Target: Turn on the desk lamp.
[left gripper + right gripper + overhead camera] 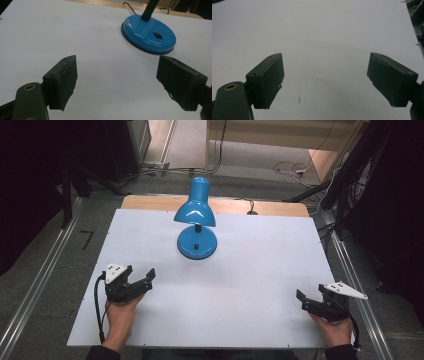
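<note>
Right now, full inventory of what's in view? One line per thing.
desk lamp: 1, blue, far centre of the board, upright, shade tilted, black switch on its round base
lamp cord: 1, black, behind the lamp at the table's far edge
board: 1, white, covers the tabletop
table: 1, wood, edge shows beyond the board
left gripper: 1, black, near left of the board, jaws open, holds nothing
right gripper: 1, black, near right, jaws open, holds nothing
hands: 2, at the near edge, one on each gripper
</note>
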